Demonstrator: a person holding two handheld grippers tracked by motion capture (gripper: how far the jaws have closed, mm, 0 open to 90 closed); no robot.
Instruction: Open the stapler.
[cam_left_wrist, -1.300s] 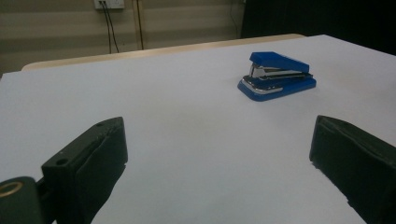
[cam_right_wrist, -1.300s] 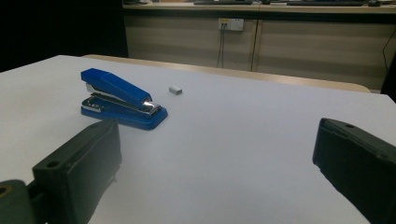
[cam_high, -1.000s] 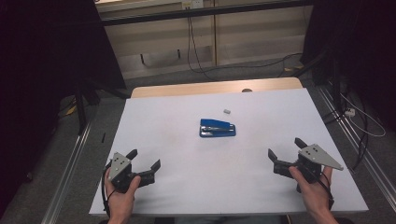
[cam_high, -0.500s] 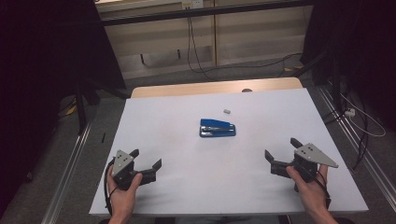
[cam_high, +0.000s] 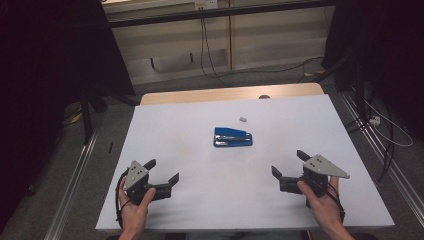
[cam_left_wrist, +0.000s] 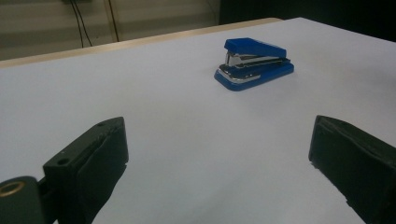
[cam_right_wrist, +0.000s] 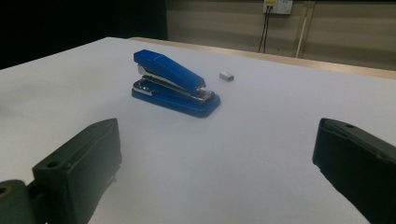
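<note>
You hold each hand-held gripper, left (cam_high: 161, 172) and right (cam_high: 288, 165), wide open, well apart from the blue stapler (cam_high: 233, 137) on the counter (cam_high: 210, 200).

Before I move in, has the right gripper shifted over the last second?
Yes. In the high view the right gripper has drifted left, inward from the table right edge toward the blue stapler, jaws wide open.

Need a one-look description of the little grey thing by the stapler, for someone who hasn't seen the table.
Start at the white table, with one blue stapler near its middle. Just past the stapler, toward the table's far wooden edge and slightly to its right in the high view, lies a staple block, apart from the stapler. It is small, grey, rectangular, and far smaller than the stapler.
</note>
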